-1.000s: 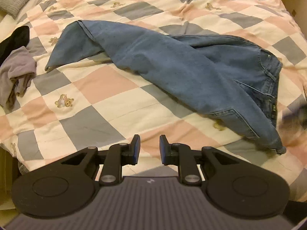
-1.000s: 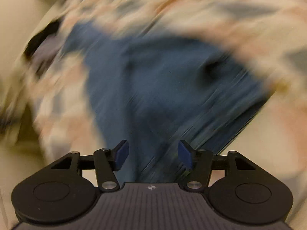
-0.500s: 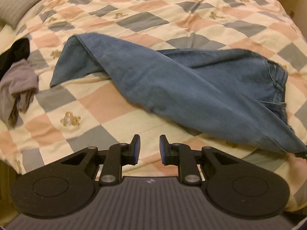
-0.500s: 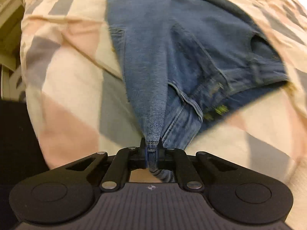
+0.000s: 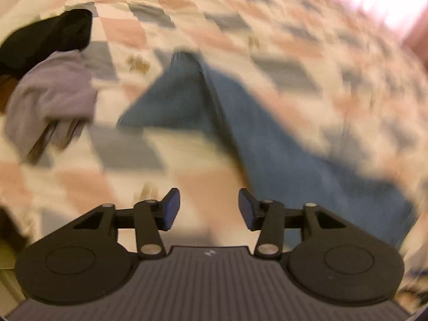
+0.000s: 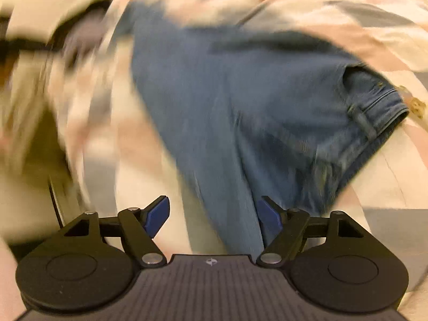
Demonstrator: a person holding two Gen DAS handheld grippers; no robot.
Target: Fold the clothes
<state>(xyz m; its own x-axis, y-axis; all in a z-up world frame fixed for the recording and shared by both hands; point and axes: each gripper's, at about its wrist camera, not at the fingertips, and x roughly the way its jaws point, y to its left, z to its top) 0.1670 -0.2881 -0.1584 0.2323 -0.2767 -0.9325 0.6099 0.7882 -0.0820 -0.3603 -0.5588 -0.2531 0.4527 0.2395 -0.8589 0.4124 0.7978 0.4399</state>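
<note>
A pair of blue jeans (image 5: pixel 254 133) lies spread on a checkered quilt (image 5: pixel 187 13). In the left wrist view the legs run from the middle down to the right, and the view is blurred. My left gripper (image 5: pixel 208 210) is open and empty, above the quilt just left of the jeans. In the right wrist view the jeans (image 6: pixel 240 93) fill the middle, waistband (image 6: pixel 382 104) at the right. My right gripper (image 6: pixel 214 216) is open, with a fold of the denim lying between its fingers.
A lilac garment (image 5: pixel 50 99) and a black garment (image 5: pixel 48 34) lie bunched on the quilt at the left. The quilt's edge (image 6: pixel 88 133) drops off at the left in the right wrist view.
My right gripper, shut on the jeans' edge half a second ago, has opened and let it go. My left gripper has opened wider and swung left toward the jeans' leg end.
</note>
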